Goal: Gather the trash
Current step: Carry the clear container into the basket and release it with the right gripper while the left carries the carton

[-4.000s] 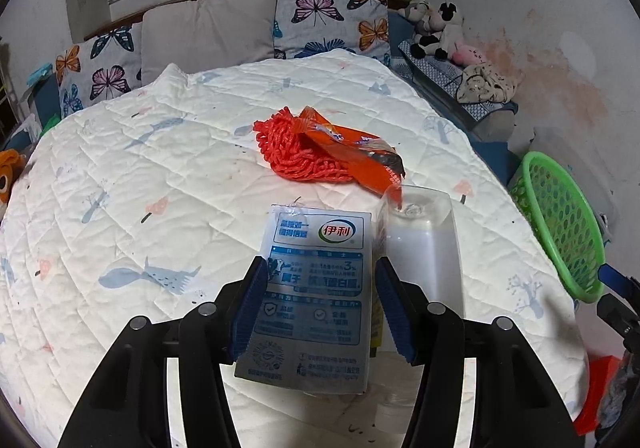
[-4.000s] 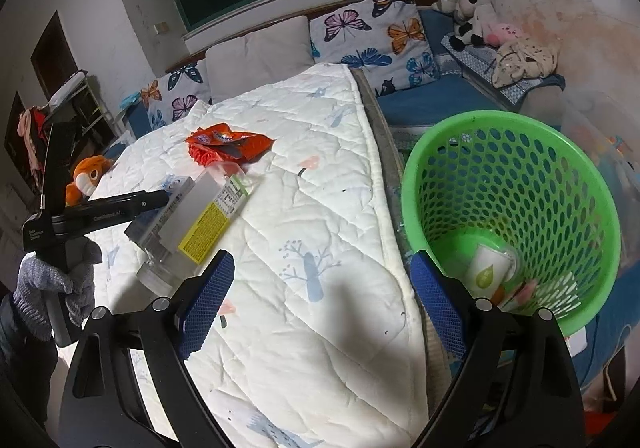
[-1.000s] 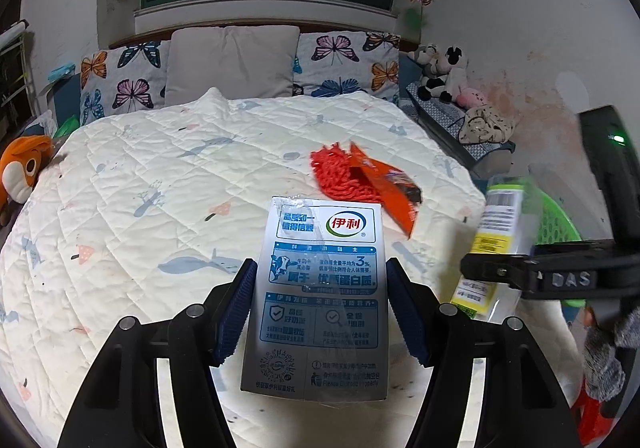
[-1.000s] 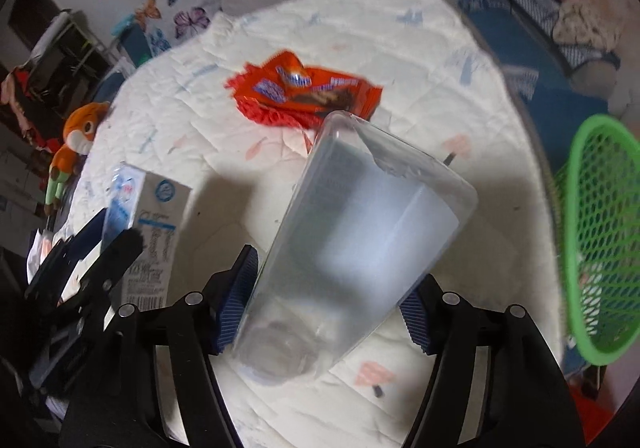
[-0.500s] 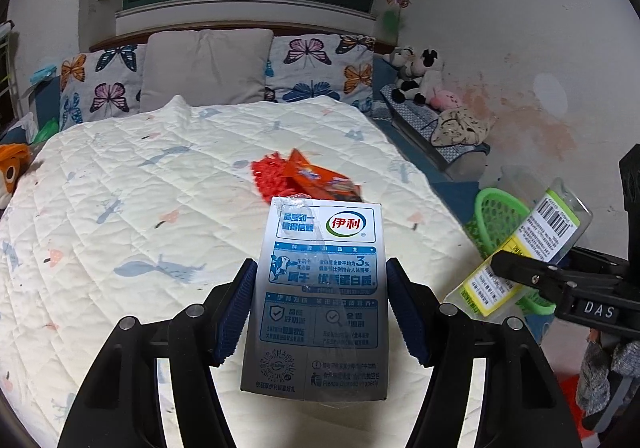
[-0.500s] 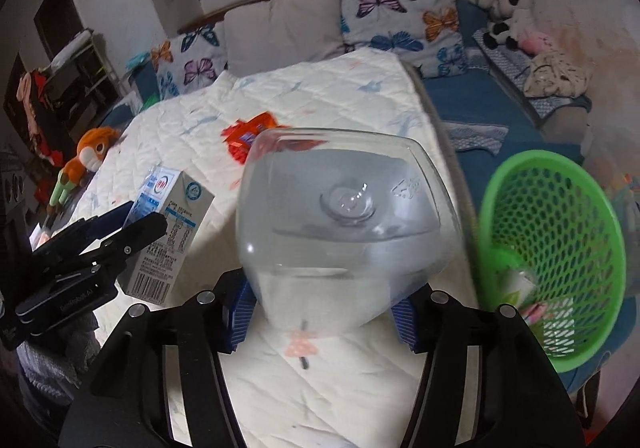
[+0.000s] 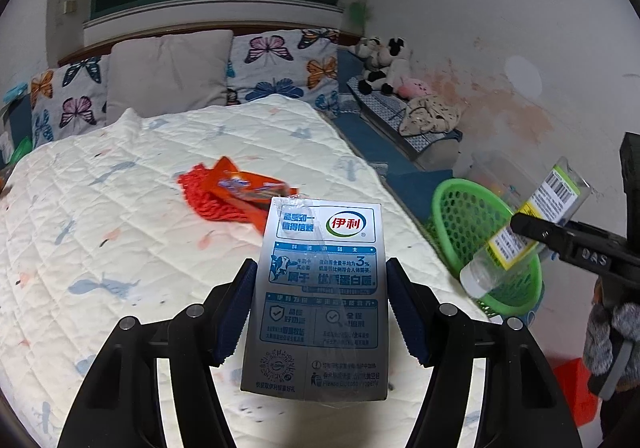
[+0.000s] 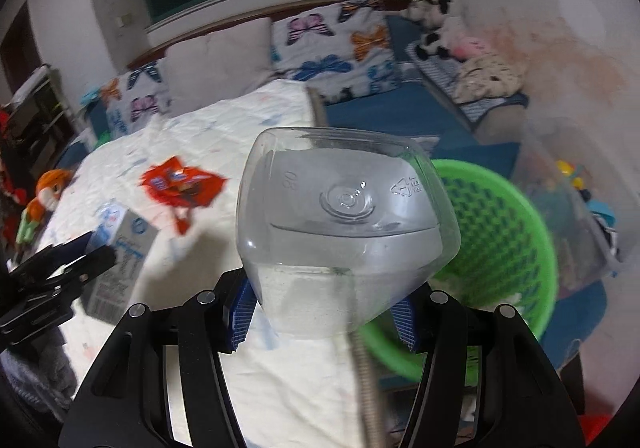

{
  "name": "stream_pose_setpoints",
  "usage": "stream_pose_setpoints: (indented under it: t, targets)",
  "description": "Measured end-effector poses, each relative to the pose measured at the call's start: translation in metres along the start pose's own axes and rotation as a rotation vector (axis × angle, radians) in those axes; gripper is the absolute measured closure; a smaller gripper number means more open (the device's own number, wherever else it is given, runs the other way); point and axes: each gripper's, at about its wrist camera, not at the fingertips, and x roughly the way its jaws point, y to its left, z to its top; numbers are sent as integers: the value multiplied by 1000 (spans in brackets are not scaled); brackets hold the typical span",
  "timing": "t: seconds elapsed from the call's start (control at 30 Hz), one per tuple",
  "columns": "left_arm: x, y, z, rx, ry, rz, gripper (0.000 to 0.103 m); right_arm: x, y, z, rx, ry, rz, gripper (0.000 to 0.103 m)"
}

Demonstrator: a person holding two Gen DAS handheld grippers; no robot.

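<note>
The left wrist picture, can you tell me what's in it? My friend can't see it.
The left gripper holds a grey and blue milk carton above a white quilted bed. At right, the right gripper holds a clear plastic bottle over a green basket; an orange wrapper lies on the bed.

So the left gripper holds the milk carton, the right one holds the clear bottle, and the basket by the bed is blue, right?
Not quite: the basket beside the bed is green, as the left wrist view shows. The left gripper does hold the milk carton, and the right gripper the clear bottle.
</note>
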Motion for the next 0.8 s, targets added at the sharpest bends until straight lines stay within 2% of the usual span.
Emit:
stream_pose_setpoints:
  t: [0.17,0.33,0.57,0.8]
  targets:
    - [7,-20,3,23,5,-19,40,9,-34,-4,16,-1,-101,45]
    - [13,-36,6,39,10,-34,40,30,-64,-12,41,45,-164,45]
    - [25,-54,7,58,28,-48,40,57,-90,-29,65,116,-191,45]
    - [37,-68,10,75,52,-64,40,72,-109,-38,108,154,-179,43]
